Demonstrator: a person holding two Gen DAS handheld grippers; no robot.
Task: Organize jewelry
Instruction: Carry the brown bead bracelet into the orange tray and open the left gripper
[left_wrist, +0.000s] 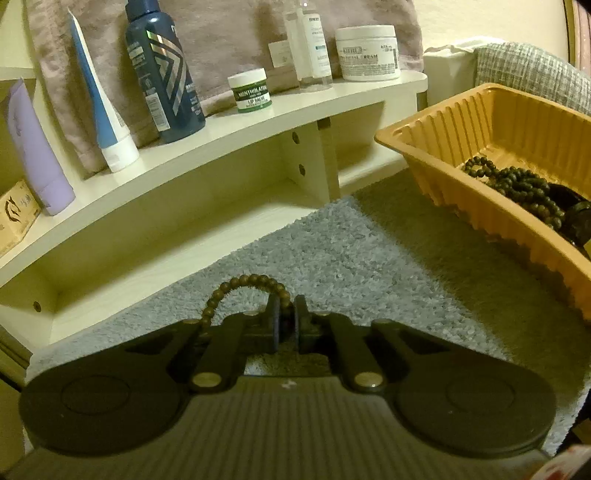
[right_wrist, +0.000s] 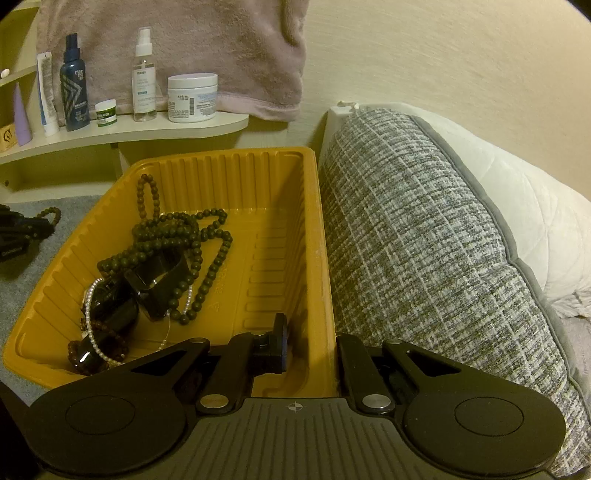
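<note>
Pickup step. Left gripper (left_wrist: 287, 314) pinched shut on beaded bracelet (left_wrist: 242, 286), over grey mat (left_wrist: 332, 251), beside yellow tray (right_wrist: 229, 162). Right gripper (right_wrist: 310, 343) clamped on tray's right wall, probably steadying it. Next: lift bracelet clear, carry over tray rim, release among necklaces (right_wrist: 177, 236).

White shelf (left_wrist: 229, 122) at far left carries lilac tube (left_wrist: 35, 155), blue-white tube (left_wrist: 98, 107), dark blue bottle (left_wrist: 162, 74), green-label jar (left_wrist: 250, 90), clear spray bottle (right_wrist: 143, 77), white cream jar (left_wrist: 368, 51). Pink towel (right_wrist: 207, 48) hangs behind. Grey carpet (left_wrist: 332, 251) underfoot. Grey woven cushion (right_wrist: 424, 229) right.
</note>
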